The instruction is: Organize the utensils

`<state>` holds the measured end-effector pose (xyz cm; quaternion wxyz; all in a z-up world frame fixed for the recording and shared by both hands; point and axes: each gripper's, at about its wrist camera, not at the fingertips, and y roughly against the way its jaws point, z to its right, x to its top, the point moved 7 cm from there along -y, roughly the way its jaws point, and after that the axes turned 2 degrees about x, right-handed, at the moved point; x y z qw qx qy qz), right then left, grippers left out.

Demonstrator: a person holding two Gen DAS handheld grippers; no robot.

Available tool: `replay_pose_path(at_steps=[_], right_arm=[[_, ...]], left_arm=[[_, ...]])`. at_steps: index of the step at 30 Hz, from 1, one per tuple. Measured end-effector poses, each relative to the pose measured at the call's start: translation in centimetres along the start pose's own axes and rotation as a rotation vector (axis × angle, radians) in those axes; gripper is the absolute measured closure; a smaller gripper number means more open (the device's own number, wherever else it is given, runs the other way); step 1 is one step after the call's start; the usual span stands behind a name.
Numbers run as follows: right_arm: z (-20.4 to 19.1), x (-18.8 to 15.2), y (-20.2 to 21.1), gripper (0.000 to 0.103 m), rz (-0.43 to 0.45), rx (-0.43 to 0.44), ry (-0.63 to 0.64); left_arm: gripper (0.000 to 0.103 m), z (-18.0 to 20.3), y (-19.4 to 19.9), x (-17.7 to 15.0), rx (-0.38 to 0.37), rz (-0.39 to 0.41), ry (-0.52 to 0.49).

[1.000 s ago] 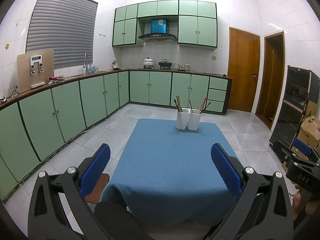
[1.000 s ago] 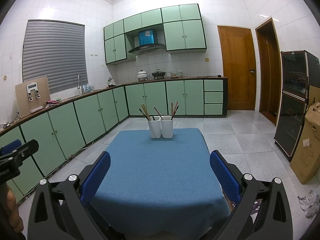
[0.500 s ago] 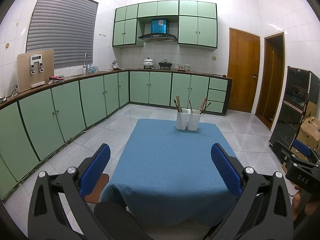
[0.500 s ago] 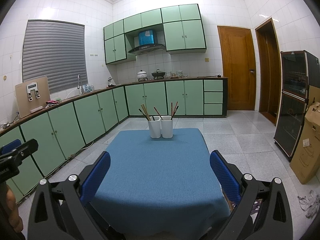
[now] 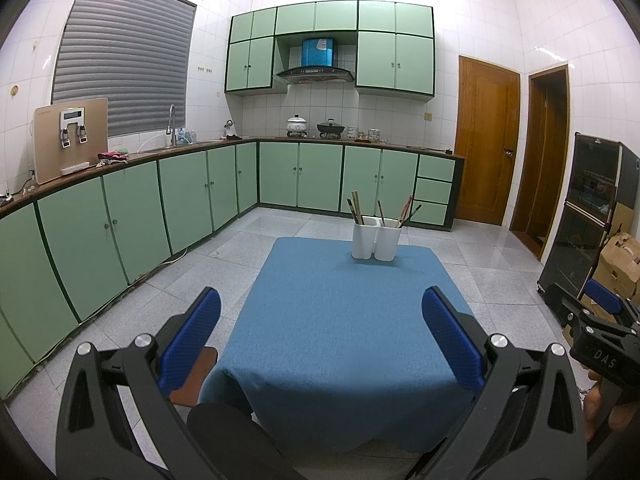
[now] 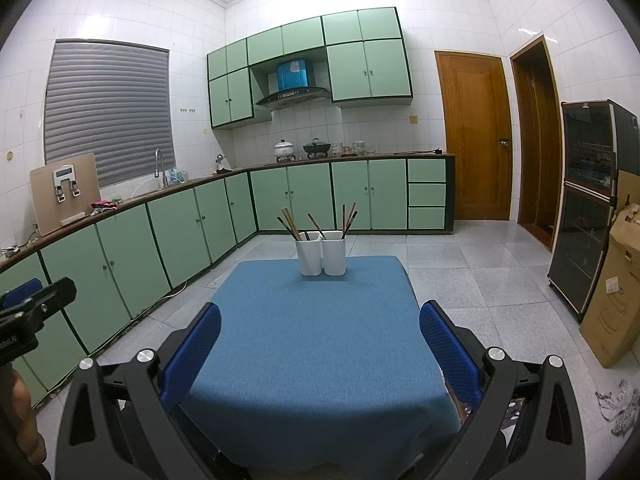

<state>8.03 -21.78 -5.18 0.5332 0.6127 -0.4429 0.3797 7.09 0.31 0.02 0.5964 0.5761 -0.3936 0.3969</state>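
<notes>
Place: home kitchen | shown by: pale green wall and base cabinets (image 5: 300,174) | black range hood (image 5: 315,75) | steel sink tap (image 5: 172,124) | pots on stove (image 5: 297,124) | white tiled walls (image 5: 472,28)

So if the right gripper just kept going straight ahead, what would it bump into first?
Probably the two white holders with chopsticks at the table's far end. The right gripper, open, points over bare blue tablecloth toward them; its height above is unclear.
</notes>
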Motion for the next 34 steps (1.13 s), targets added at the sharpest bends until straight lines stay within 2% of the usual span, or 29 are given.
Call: replay_pose_path(at_steps=[34], right_arm=[[0.0,0.06,-0.02,0.006,0.001,0.0,0.001]], left_arm=[[0.005,0.06,0.0,0.17,-0.001,0.002,0.002]])
